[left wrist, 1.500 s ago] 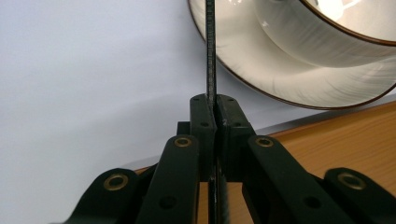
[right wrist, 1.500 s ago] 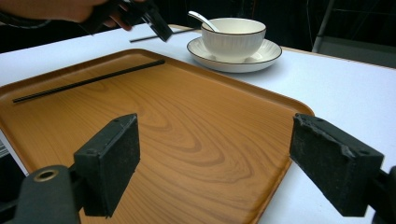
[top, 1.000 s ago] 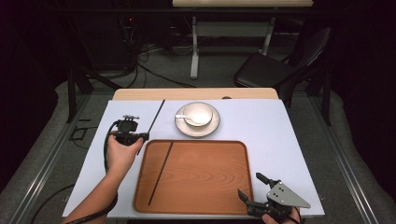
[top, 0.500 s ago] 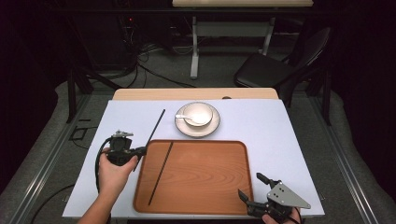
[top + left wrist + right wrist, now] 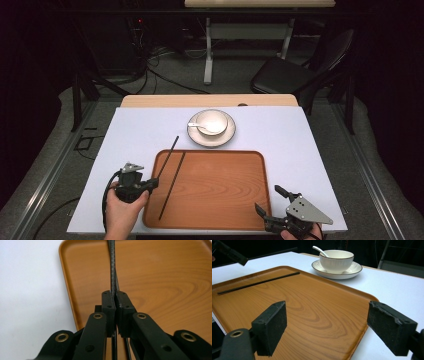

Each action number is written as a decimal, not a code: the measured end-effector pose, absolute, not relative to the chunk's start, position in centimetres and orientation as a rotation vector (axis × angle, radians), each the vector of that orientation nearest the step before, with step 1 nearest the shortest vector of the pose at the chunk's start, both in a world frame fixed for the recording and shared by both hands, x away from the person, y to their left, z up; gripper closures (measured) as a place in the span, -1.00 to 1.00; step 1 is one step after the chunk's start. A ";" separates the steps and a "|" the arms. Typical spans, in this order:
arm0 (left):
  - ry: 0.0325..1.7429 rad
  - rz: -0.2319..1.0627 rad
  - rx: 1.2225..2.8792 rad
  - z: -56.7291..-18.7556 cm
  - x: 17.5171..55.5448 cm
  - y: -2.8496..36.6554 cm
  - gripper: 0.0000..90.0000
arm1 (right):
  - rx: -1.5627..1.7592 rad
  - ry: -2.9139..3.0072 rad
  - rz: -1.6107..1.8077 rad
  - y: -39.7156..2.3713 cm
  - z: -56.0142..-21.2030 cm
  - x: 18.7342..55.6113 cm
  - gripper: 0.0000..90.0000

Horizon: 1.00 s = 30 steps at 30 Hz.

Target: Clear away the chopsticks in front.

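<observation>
- Since the earlier frames, the left gripper [image 5: 150, 183] has drawn back toward the person and down the table's left side, carrying its chopstick [image 5: 168, 156] with it; that stick now slants from the jaws up past the tray's far-left corner.
- Left gripper state: jaws pressed together on the chopstick, pinching it near its lower end (the left gripper view shows the stick [image 5: 112, 267] clamped between the pads and running out over the tray).
- A second chopstick [image 5: 172, 185] lies flat inside the wooden tray [image 5: 225, 215], close to its left wall and just beside the held one.
- Right gripper [image 5: 272, 205] sits at the tray's near-right corner, jaws spread wide, holding nothing.
- Beyond the tray, a bowl [image 5: 211, 121] with a spoon [image 5: 202, 126] stands on a saucer [image 5: 227, 135], well apart from both grippers.
- Risk, as a judgement: the grip is far from the stick's middle, so the long free end may pivot or slip in the pads if swung quickly.
- Further risk: lowered carelessly, the stick could catch the tray's rim or nudge the resting chopstick out of line.
</observation>
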<state>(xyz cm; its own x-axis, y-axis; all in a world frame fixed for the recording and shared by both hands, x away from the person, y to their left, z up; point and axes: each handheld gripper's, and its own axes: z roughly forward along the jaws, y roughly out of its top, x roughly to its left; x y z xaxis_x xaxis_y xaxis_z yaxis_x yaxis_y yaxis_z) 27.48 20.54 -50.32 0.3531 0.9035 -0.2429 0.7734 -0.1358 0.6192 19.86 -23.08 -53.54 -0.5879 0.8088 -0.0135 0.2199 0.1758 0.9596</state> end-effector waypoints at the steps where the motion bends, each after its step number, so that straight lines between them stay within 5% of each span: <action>1: 1.463 0.241 1.939 -50.6 27.3 20.6 0.91 | 0.964 1.921 1.427 -23.1 -53.5 19.9 -0.65; 30: 1.530 0.226 2.014 -53.6 27.2 19.8 0.90 | 0.955 1.922 1.435 -23.1 -53.5 19.8 -0.64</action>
<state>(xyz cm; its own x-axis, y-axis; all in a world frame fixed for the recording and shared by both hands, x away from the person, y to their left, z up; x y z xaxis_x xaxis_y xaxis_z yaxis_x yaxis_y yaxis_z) 27.20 19.77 -53.56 0.3234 0.9221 -0.2123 0.8211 -0.1620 0.5473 19.78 -23.13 -53.47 -0.5943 0.8041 -0.0160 0.2132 0.1767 0.9609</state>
